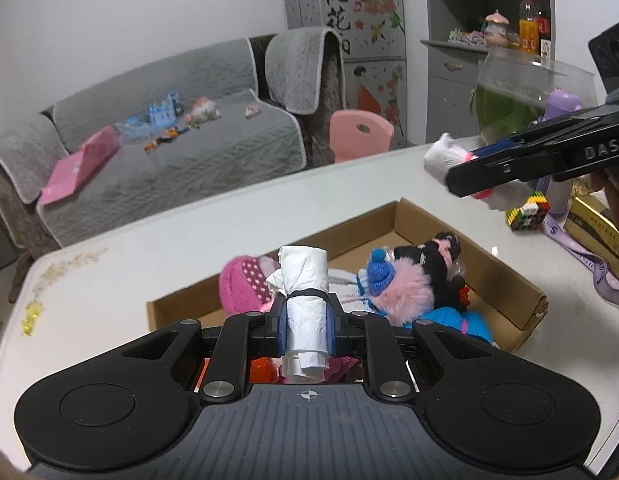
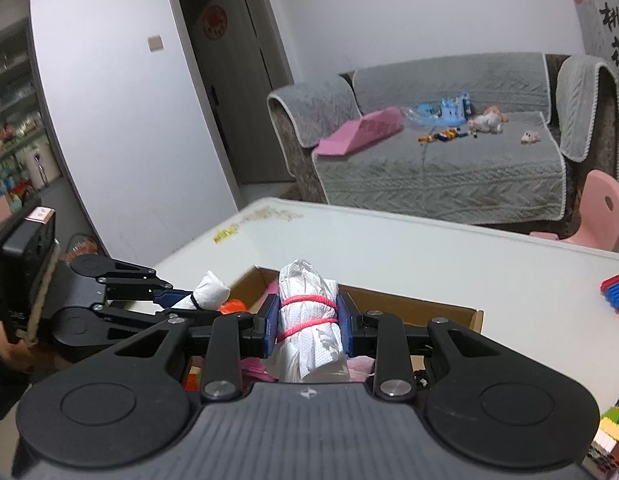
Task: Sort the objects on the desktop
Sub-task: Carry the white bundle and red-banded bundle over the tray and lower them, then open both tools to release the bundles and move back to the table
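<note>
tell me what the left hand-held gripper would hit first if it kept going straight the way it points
Probably the soft toys in the open cardboard box: the left hand-held gripper, shut on a white tissue roll tied with a black band, points down over the pink knitted toy. Depth is unclear.

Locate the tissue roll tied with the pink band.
The pink-banded roll is clamped in the right gripper, held over the near edge of the cardboard box; in the left wrist view it shows at upper right, before the fishbowl.

A cardboard box (image 1: 505,276) sits on the table (image 1: 213,232) with plush toys (image 1: 405,292) inside; building blocks (image 1: 527,214) lie right of it, a sofa (image 1: 181,168) behind
</note>
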Demonstrator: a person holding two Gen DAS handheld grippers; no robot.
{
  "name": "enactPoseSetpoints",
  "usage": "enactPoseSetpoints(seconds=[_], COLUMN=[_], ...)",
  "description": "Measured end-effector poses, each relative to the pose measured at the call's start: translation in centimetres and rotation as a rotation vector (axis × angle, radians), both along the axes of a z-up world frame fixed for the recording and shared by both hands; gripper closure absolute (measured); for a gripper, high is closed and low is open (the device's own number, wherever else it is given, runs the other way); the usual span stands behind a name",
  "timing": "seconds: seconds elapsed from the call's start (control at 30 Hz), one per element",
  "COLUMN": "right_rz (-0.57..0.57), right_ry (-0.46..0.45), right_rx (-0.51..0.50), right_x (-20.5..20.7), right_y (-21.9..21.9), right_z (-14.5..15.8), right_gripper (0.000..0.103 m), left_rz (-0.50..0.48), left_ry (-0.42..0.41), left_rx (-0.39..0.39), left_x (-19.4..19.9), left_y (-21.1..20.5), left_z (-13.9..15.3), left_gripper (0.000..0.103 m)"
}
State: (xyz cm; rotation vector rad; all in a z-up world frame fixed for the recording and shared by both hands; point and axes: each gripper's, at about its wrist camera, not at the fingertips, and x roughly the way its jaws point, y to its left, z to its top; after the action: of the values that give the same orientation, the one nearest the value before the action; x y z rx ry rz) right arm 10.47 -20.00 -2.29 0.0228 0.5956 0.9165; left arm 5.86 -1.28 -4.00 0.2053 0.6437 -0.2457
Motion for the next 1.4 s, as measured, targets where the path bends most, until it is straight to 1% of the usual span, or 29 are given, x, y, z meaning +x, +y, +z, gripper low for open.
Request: enactPoseSetpoints(seconds=[0.1,0.23,0.33,0.43,0.47,0.5,0.53,0.57,0.6,0.67,0.73,0.87,0.93,1.03,1.1,1.17,1.27,1.33,1.4], right_rz=[-0.002,-0.027,-0.052,-0.072,-0.076,-0.087,-0.097,-0.102,-0.108,-0.114,-0.107,-0.103,-0.105,-0.113,-0.114,-0.117,-0.104,-0.099,-0.083], right_ry=[0.003,0.011,0.018,0.015,0.017,0.014,0.016,0.021,0.019,0.011,0.001,-0.009,-0.015,-0.037,-0.058,-0.08,-0.097,-0.085,-0.079], right_rx=[-0.034,-0.062,-0.083,-0.132,-0.143,-0.16,-0.178,-0.188,-0.194,-0.2,-0.198,-0.188,-0.186,-0.142,-0.104,-0.081,-0.061,-0.042,-0.025], right_x=[0.6,1.6,2.5,3.1,3.3,3.4,3.6,3.8,3.8,3.7,3.4,2.6,2.4,0.7,-1.3,-3.6,-7.5,-10.0,-12.5], right_y=[0.6,0.8,0.9,1.4,1.4,1.5,1.6,1.7,1.7,1.7,1.6,1.3,1.4,0.4,-0.4,-1.1,-2.0,-2.3,-2.2], right_z=[-0.6,-1.2,-1.7,-2.4,-2.6,-2.9,-3.2,-3.5,-3.6,-3.8,-3.9,-3.6,-3.3,-2.7,-2.3,-2.3,-2.7,-3.3,-4.0], right_gripper=[0.076,0.076,0.075,0.075,0.074,0.072,0.071,0.071,0.064,0.06,0.06,0.06,0.058,0.052,0.043,0.036,0.034,0.032,0.029], left_rz=[-0.008,-0.018,-0.034,-0.043,-0.043,-0.04,-0.027,-0.011,0.007,0.014,0.016,0.007,-0.004,-0.01,-0.02,-0.015,0.002,0.017,0.031], left_ry=[0.028,0.049,0.065,0.083,0.1,0.119,0.133,0.131,0.112,0.103,0.111,0.089,0.068,0.032,0.012,-0.002,-0.011,-0.005,0.0], left_rx=[-0.046,-0.071,-0.071,-0.043,-0.042,-0.045,-0.045,-0.04,-0.031,-0.037,-0.059,-0.071,-0.067,-0.083,-0.096,-0.108,-0.113,-0.126,-0.123], left_x=[1.2,3.7,6.0,8.0,8.6,9.3,9.8,10.1,10.1,9.9,9.5,7.7,6.0,2.7,0.2,-2.7,-6.7,-9.1,-10.9], left_y=[0.2,-0.9,-2.5,-4.0,-4.3,-4.4,-4.3,-4.2,-4.0,-3.4,-2.8,-2.3,-2.0,-1.0,-0.4,0.5,1.6,2.2,2.7], left_z=[-0.2,0.3,0.2,-0.5,-0.9,-1.3,-1.8,-2.1,-2.3,-2.5,-2.4,-1.6,-1.1,-0.6,-0.6,-0.8,-1.7,-2.8,-3.9], left_gripper=[0.08,0.08,0.08,0.077,0.071,0.063,0.053,0.03,0.02,0.021,0.022,0.022,0.021,0.018,0.017,0.015,0.014,0.012,0.011])
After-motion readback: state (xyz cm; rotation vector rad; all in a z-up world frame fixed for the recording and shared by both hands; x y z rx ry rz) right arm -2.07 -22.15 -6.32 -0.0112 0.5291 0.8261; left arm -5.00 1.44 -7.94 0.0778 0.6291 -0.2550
